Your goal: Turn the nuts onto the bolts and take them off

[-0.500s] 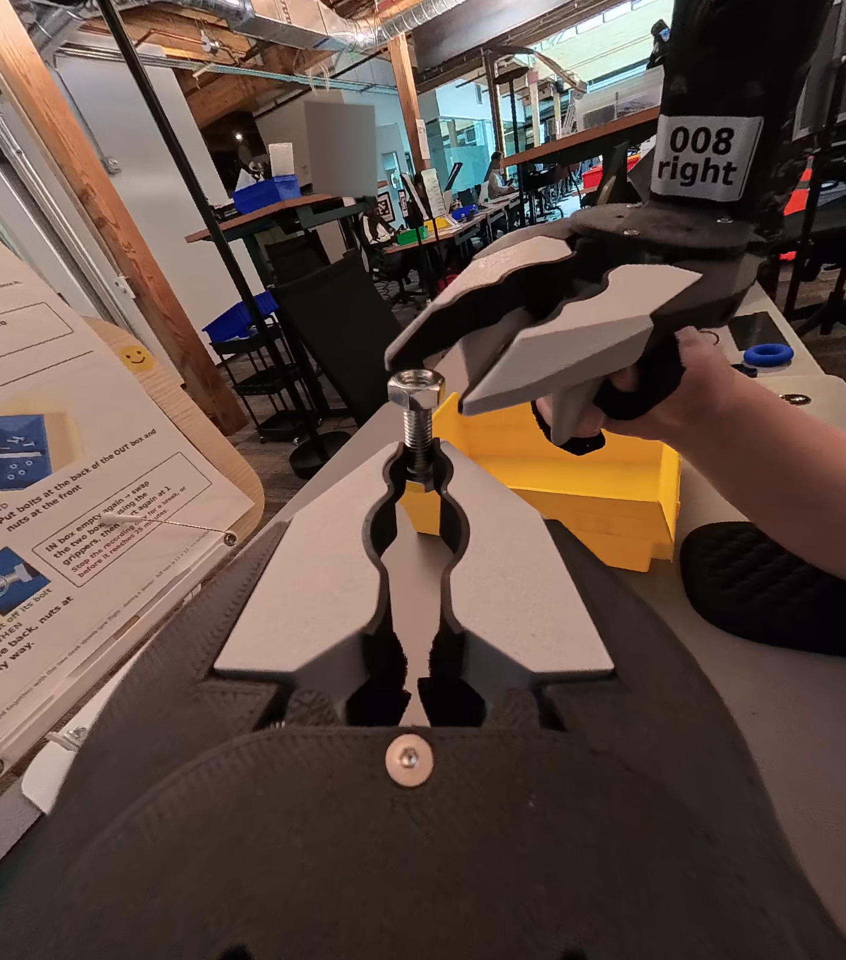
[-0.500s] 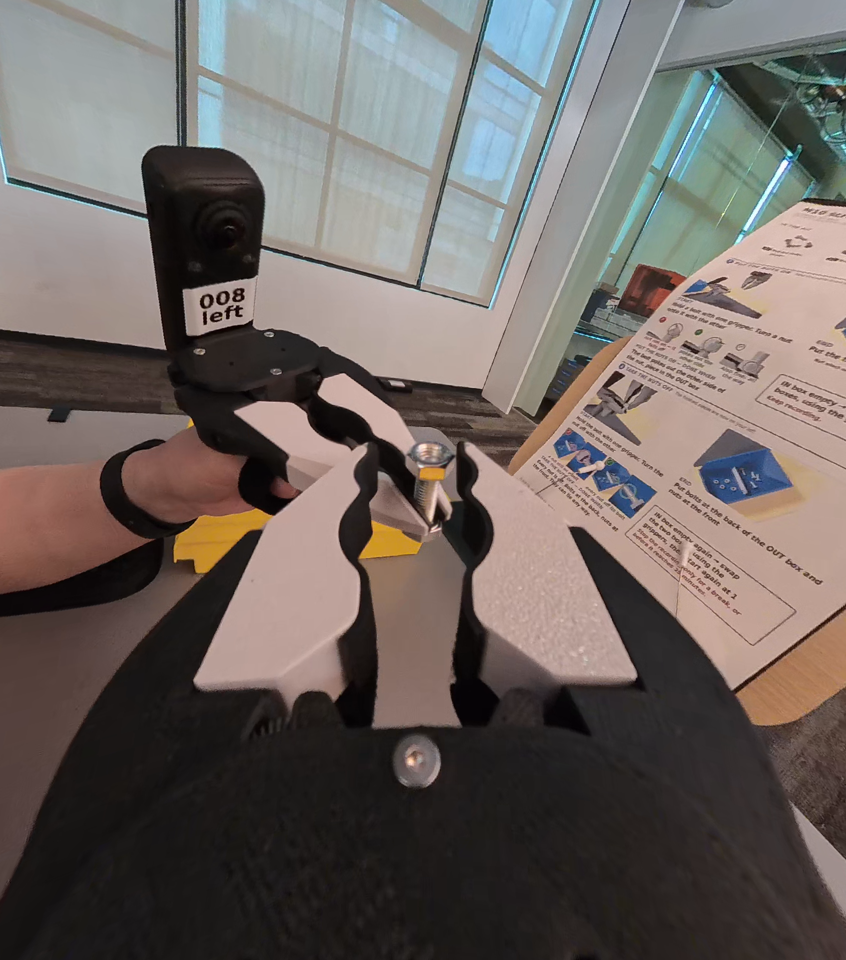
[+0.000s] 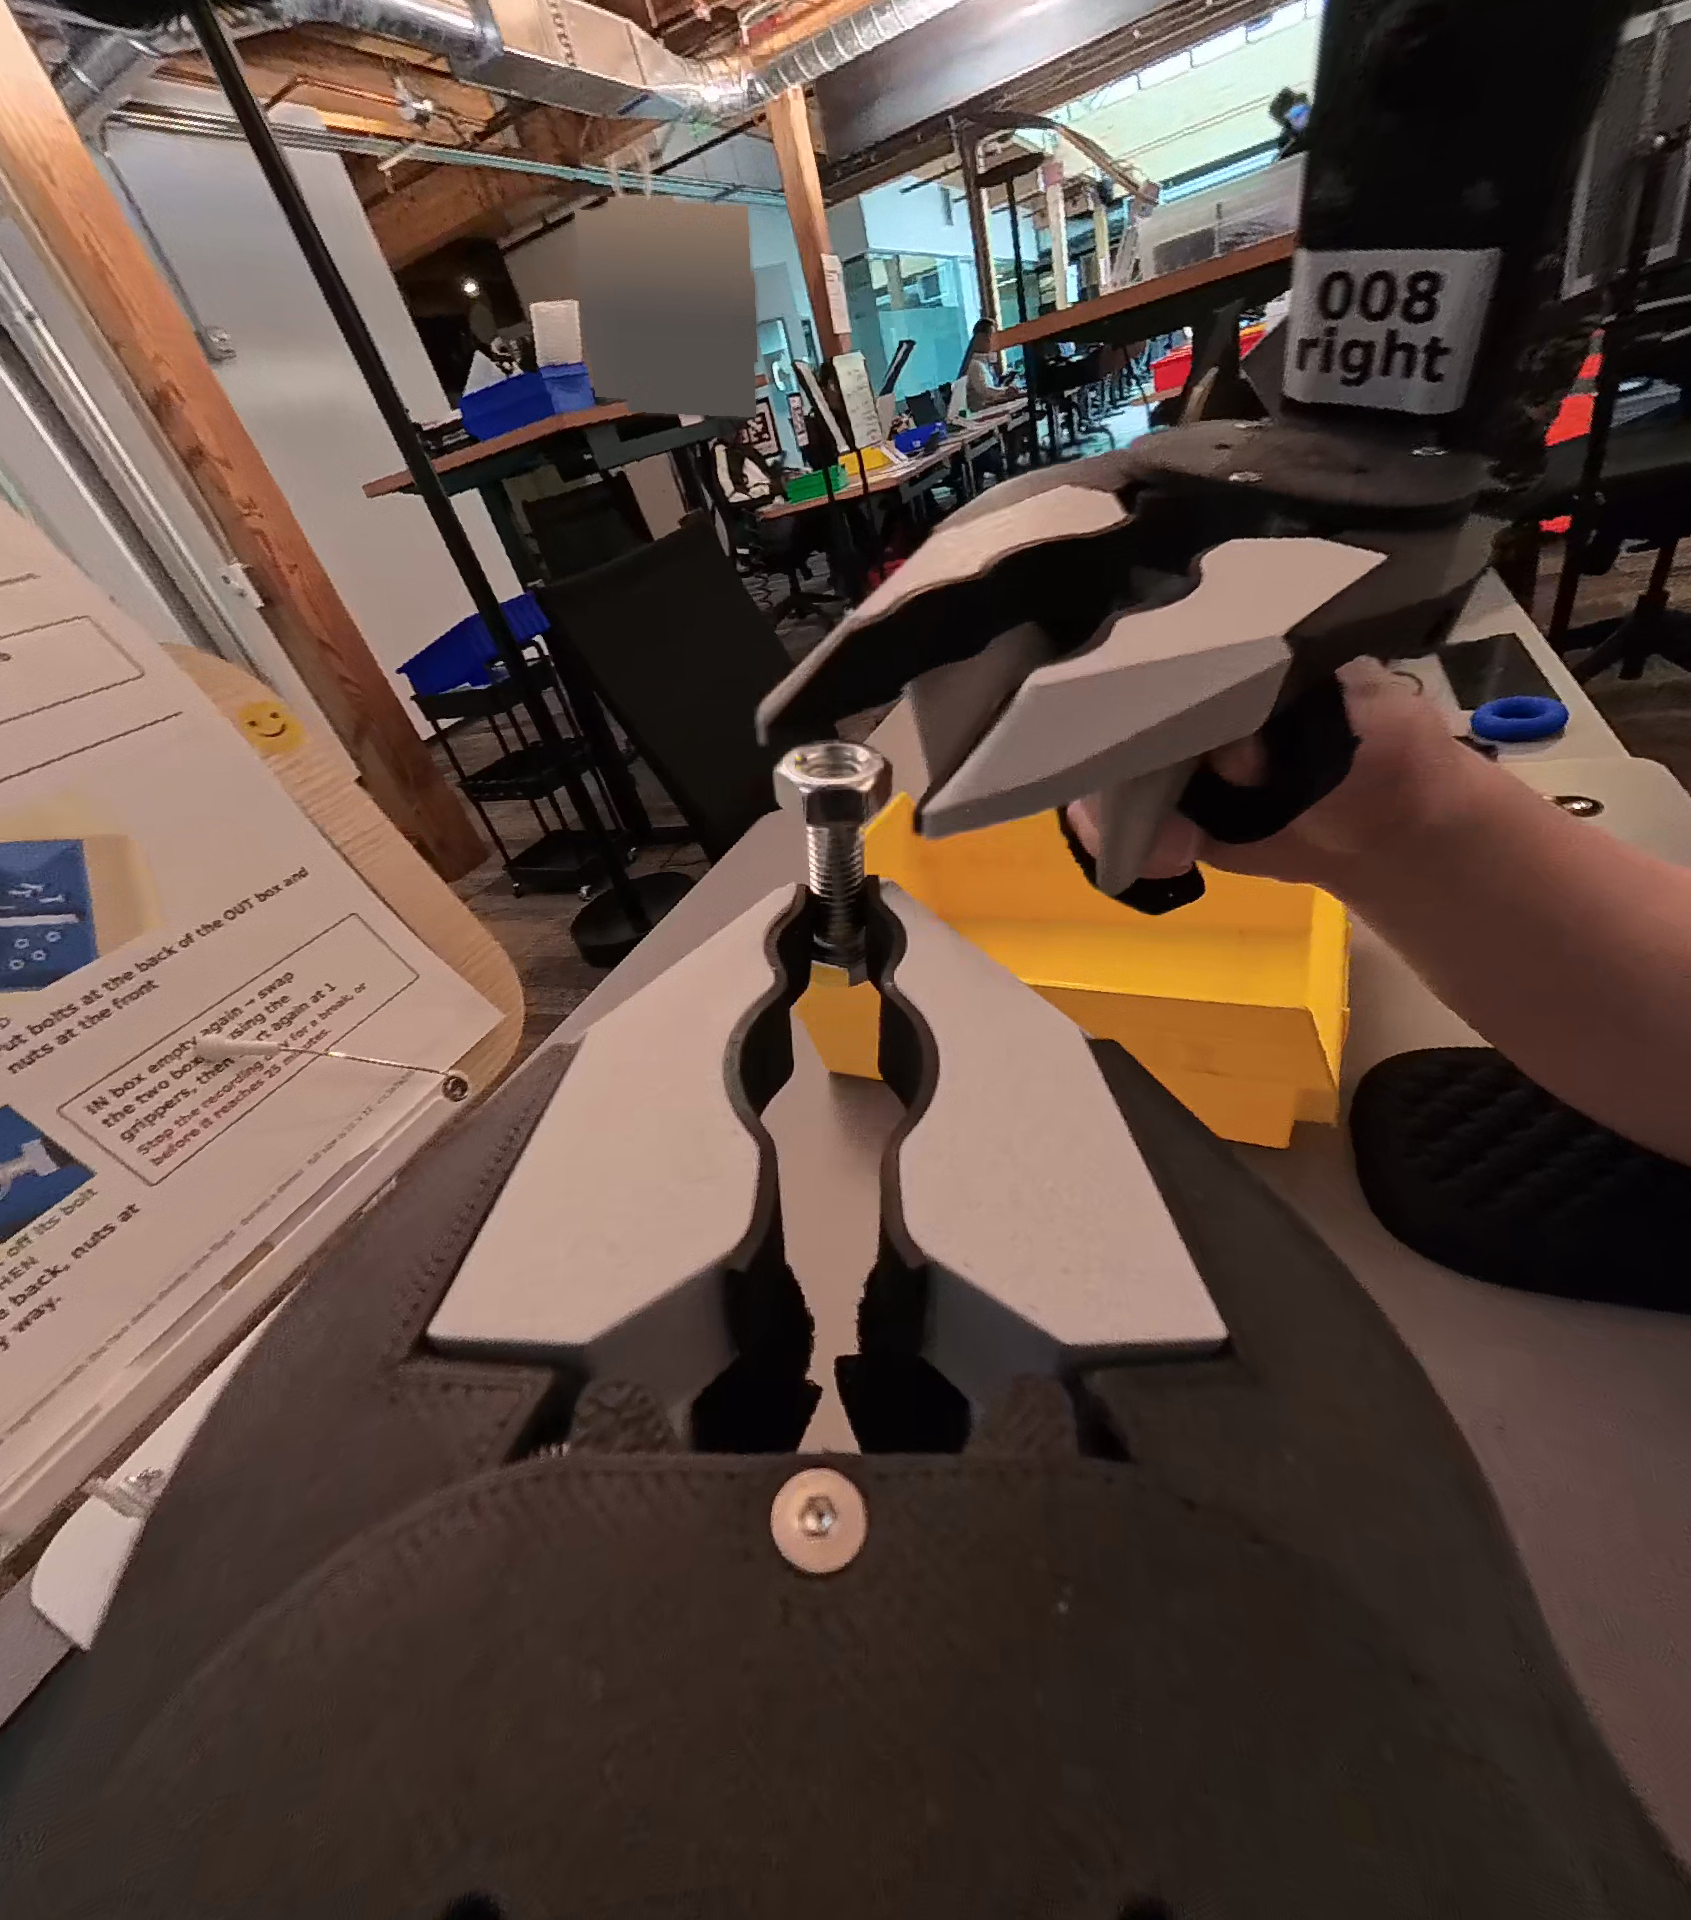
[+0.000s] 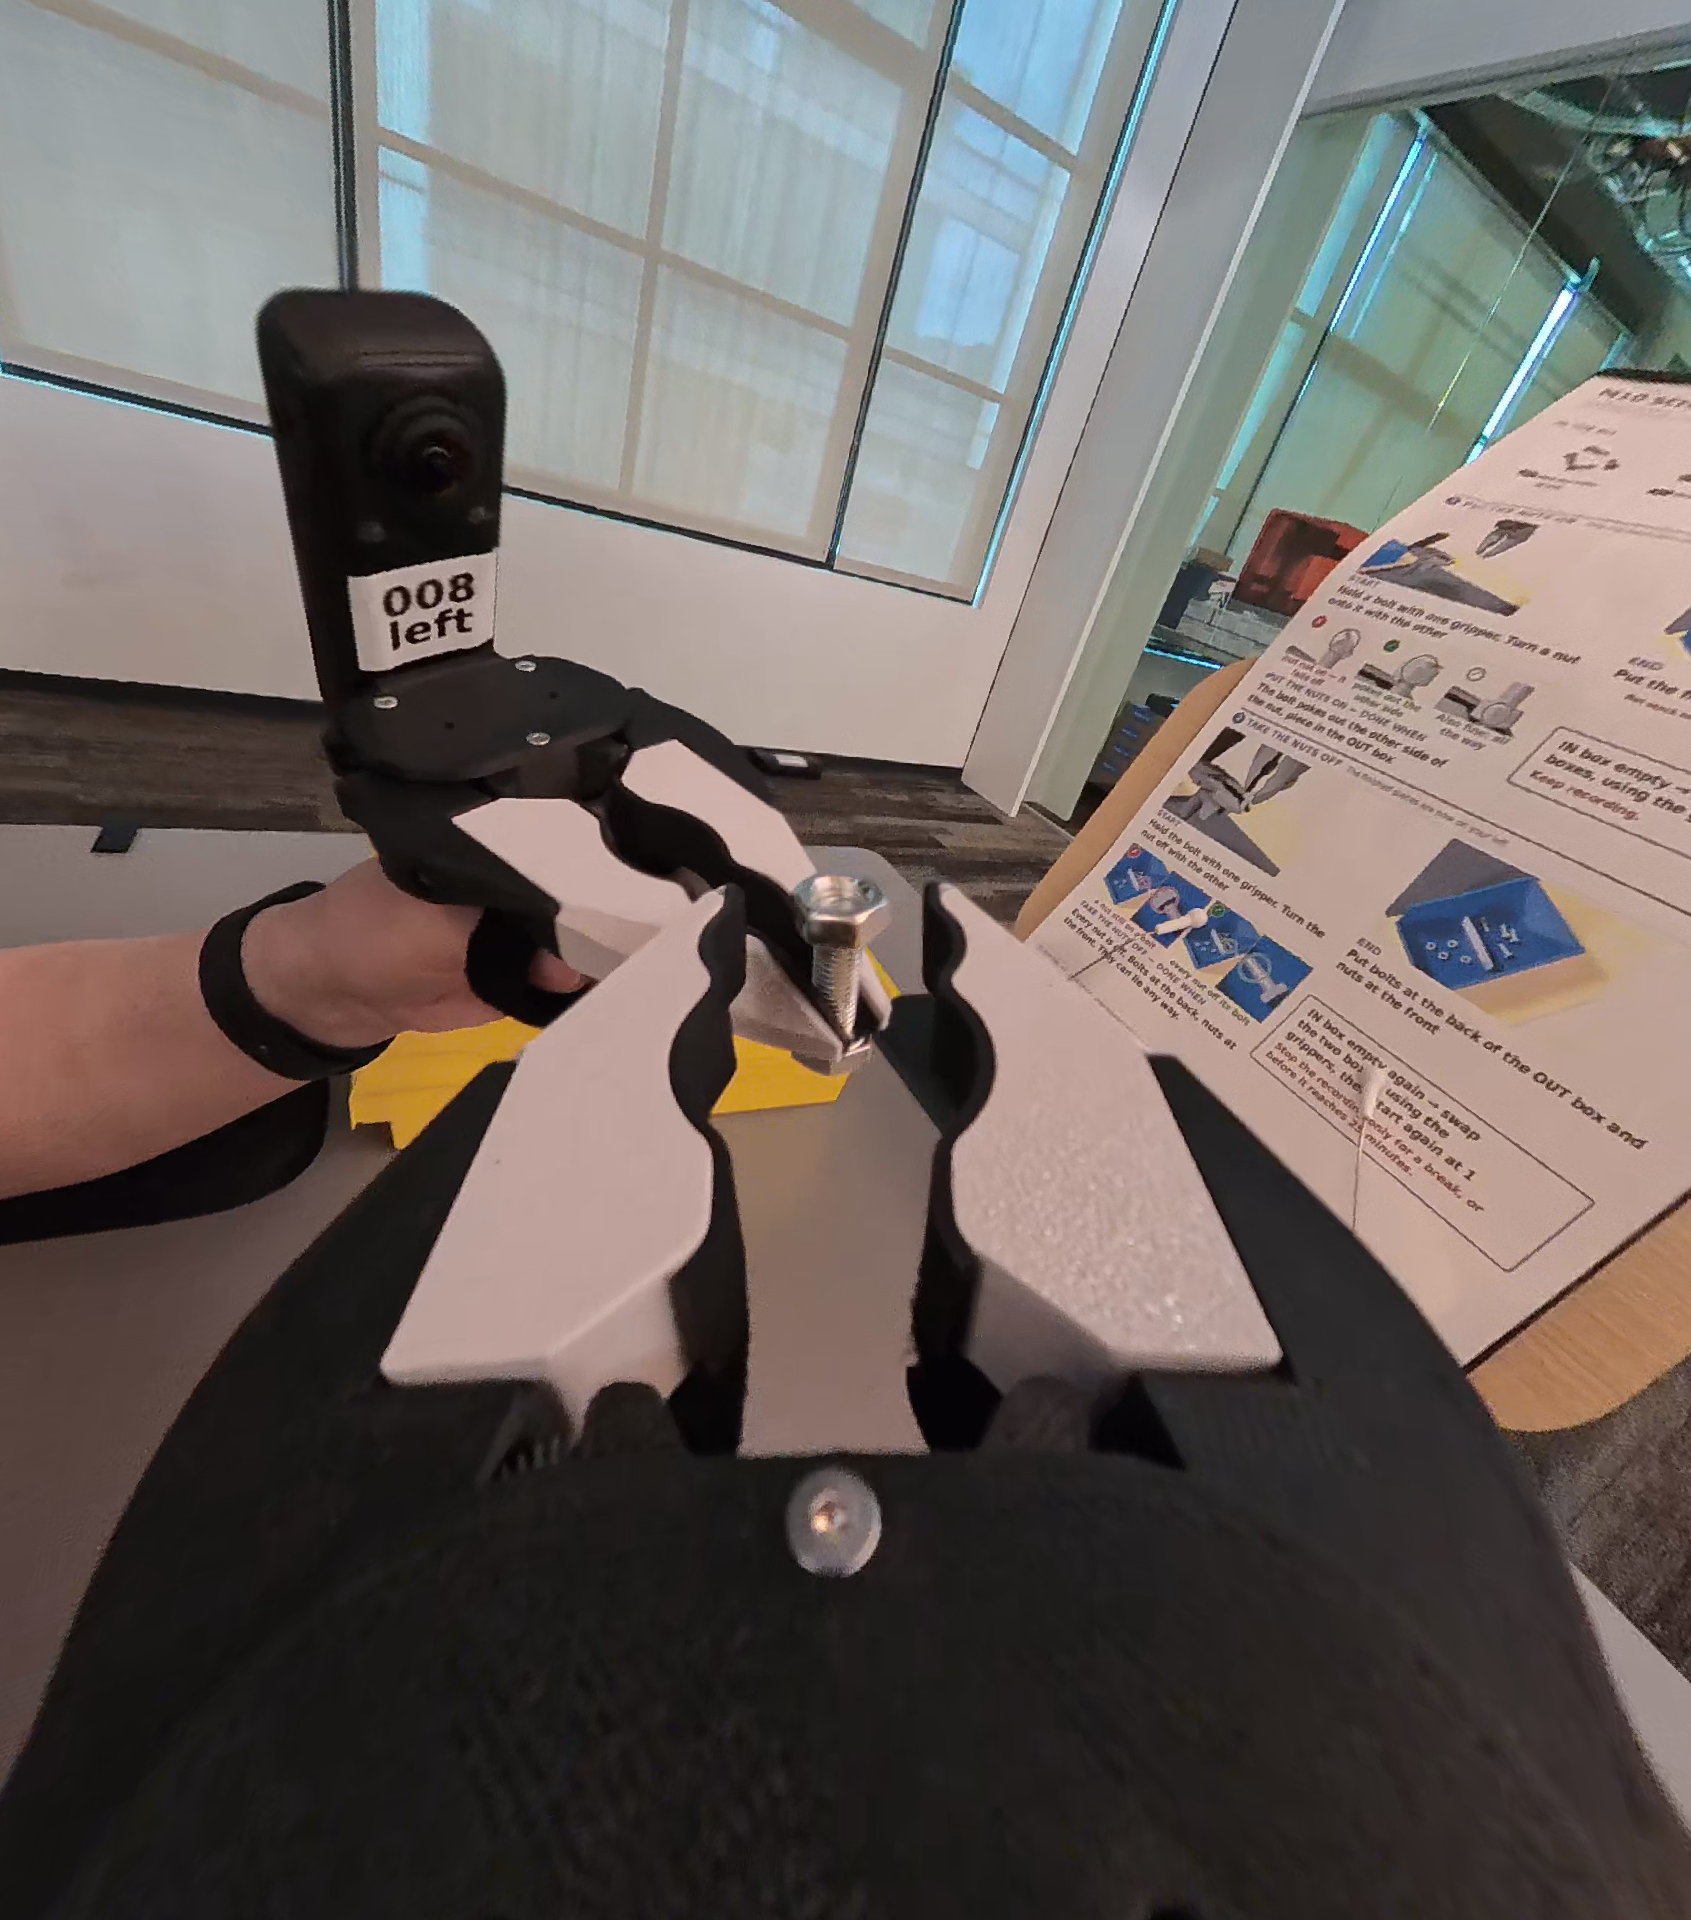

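The left gripper (image 3: 833, 940) was clamped on the lower end of the bolt (image 3: 833, 883), holding it upright above the near corner of the yellow bin (image 3: 1132, 977); the nut (image 3: 830, 779) sat at the very top of the bolt, with the hollow of its bore showing from above, so by my reading it was held on by only the last threads. Half a second before, the right gripper (image 4: 825, 935) had stood with its fingers narrower and close on either side of the nut; now its fingers were spread wider and held nothing, the nut lying between them but touching neither, as far as the right wrist view showed. From the left wrist view the right gripper hung up and to the right of the nut, just beside it, tilted down toward it, while bolt and nut had not shifted against the bin. That change looked like a release between turns, the fingers let go so as to take a fresh bite; whether the nut was going on or coming off could not be told from its place alone. The instruction sheet (image 4: 1443, 883) leaned on its board to the far side of the bolt from the bin, and the bin rested on the counter (image 3: 1495, 1455).
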